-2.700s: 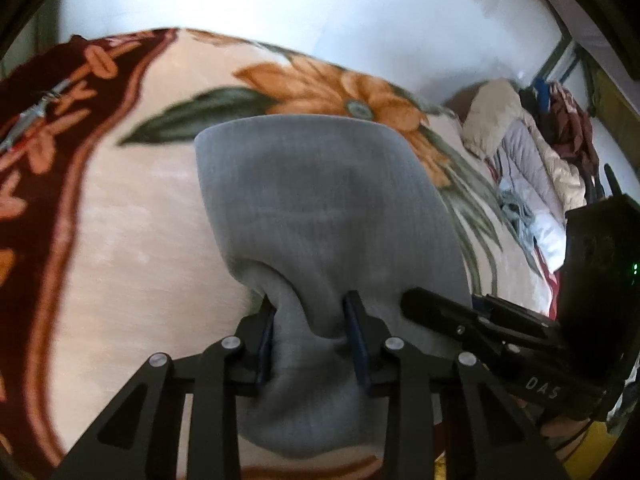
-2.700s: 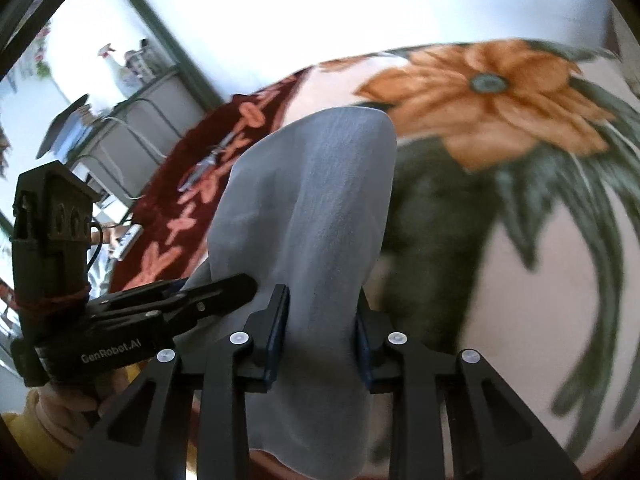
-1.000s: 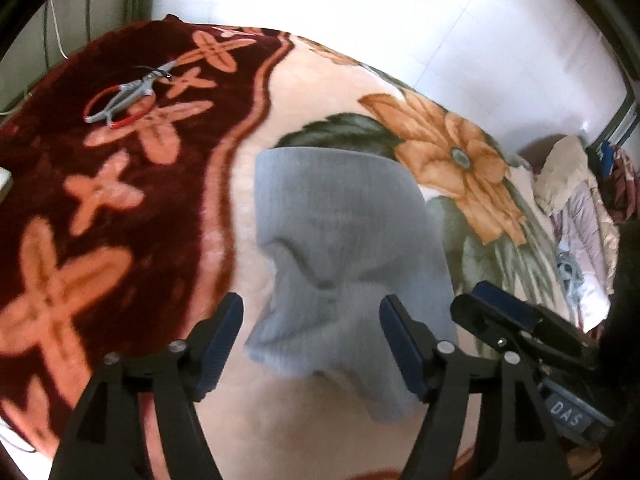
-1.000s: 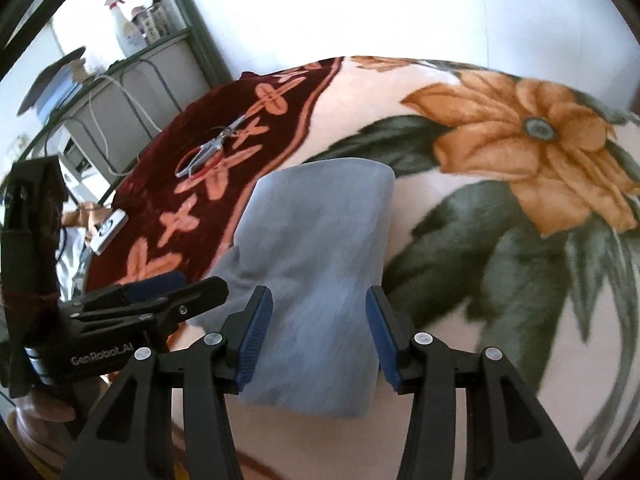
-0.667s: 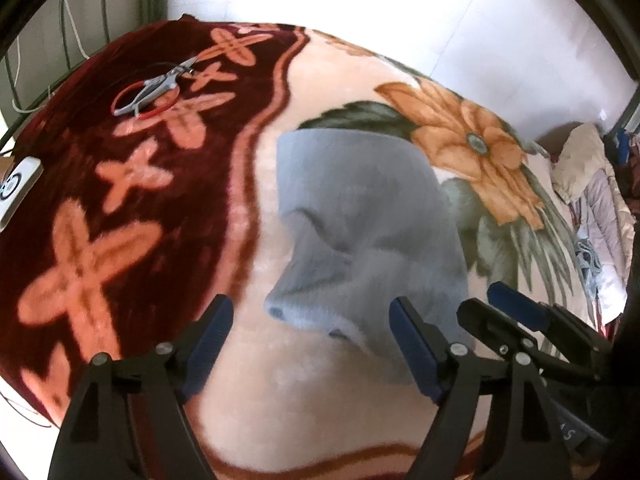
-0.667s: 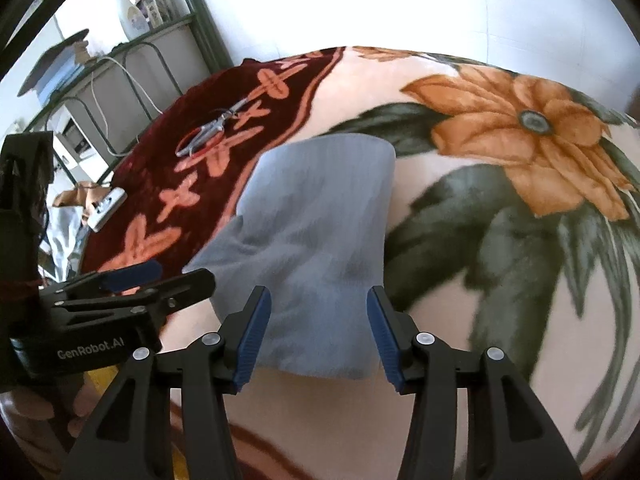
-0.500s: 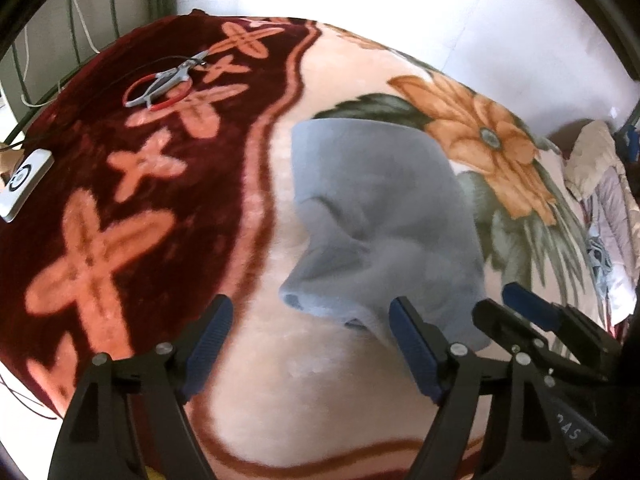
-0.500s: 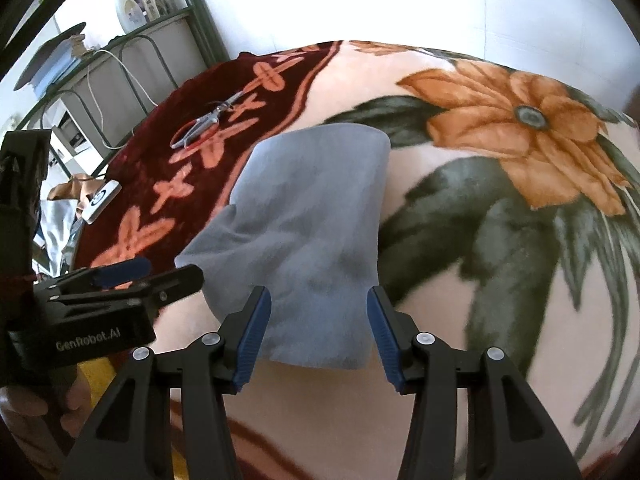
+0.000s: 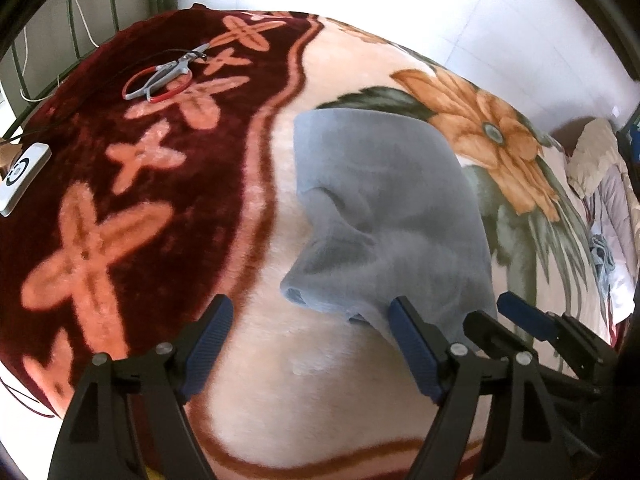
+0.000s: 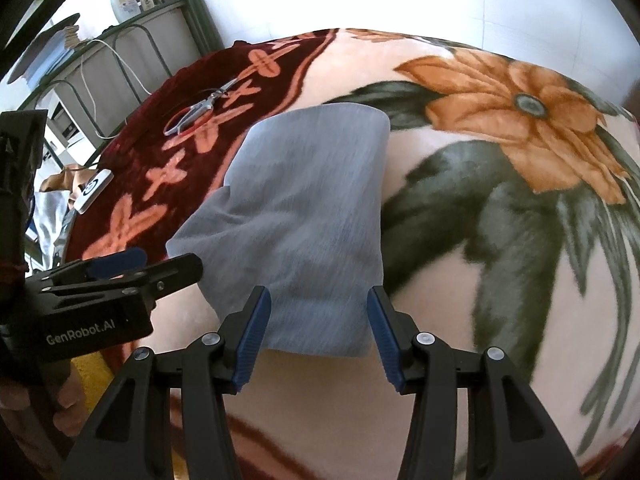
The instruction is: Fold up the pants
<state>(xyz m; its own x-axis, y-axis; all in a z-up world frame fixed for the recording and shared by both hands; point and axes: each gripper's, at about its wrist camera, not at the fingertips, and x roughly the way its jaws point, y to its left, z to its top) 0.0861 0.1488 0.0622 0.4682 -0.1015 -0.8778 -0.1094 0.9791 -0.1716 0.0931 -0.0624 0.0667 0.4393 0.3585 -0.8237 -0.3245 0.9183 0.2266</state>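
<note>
Fingers of left gripper (image 9: 308, 320) spread wide, jaws just been opening, nothing between pads; bare blanket (image 9: 320, 392) under gap. Right gripper (image 10: 318, 312) fingers apart, near hem of pants (image 10: 304, 216) lying in gap, pads not pressing. Grey pants (image 9: 384, 216) folded, lying on blanket centre; left corner rumpled, bunched at 12 o'clock of left gripper. Scissors (image 9: 168, 76) at 10 o'clock, well apart. White remote (image 9: 22, 176) at 9 o'clock, blanket edge.

Matt grey knit pants (image 9: 392, 216) lie on a plush, fuzzy blanket (image 9: 320, 380).
</note>
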